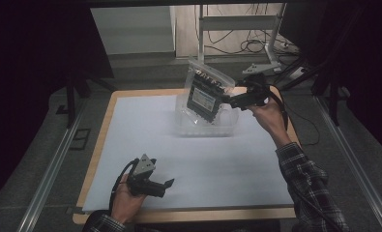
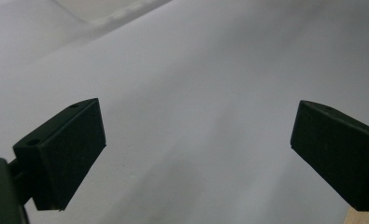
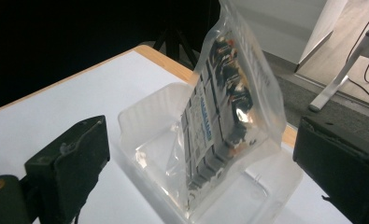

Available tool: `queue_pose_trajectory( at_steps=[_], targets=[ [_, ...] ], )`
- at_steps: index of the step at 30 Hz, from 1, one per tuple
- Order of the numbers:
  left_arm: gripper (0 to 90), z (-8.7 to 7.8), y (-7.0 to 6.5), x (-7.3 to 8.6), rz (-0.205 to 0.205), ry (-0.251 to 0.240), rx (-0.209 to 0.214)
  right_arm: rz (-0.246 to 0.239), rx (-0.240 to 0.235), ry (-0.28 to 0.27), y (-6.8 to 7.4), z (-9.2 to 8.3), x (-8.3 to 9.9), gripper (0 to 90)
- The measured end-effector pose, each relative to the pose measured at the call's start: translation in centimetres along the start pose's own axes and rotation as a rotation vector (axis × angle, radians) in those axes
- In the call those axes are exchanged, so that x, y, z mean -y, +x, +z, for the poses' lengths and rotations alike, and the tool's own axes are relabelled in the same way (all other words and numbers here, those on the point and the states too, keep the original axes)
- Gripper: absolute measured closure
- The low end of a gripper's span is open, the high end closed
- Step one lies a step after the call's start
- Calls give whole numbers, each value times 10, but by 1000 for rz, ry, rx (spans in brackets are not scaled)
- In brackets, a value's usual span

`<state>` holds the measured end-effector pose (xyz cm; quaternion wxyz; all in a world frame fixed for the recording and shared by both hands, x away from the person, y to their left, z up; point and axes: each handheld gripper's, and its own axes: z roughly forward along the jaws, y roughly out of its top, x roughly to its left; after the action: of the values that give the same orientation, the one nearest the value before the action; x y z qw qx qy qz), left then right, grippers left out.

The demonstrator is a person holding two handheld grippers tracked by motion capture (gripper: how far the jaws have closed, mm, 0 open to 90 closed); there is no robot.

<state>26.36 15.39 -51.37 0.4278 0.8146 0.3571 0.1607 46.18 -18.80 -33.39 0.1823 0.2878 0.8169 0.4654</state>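
Clear plastic bag [image 3: 229, 107] of electronic parts stood tilted in transparent bin [image 3: 149, 116]. Right gripper [image 1: 226, 101] released, beside bag. Left gripper [image 1: 170, 184] released above white tabletop [image 1: 130, 145].

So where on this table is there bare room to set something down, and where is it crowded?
The white sheet lies bare along its left side and across the middle, between the left gripper near the front edge and the clear tray at the back. The crowded spot is back right: the bagged pack stands tilted in the tray, with the open right gripper beside it.
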Motion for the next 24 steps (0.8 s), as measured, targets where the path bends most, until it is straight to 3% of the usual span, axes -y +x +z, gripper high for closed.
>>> queue_pose_trajectory(
  at_steps=[16, 24],
  targets=[
    [26, 2, -1, 1, 18, 7, -21, -8, 5, 11, 12, -12, 27, 9],
    [24, 3, -2, 1, 28, 13, -32, -15, 17, 9, 21, -18, 50, 0]
  ],
)
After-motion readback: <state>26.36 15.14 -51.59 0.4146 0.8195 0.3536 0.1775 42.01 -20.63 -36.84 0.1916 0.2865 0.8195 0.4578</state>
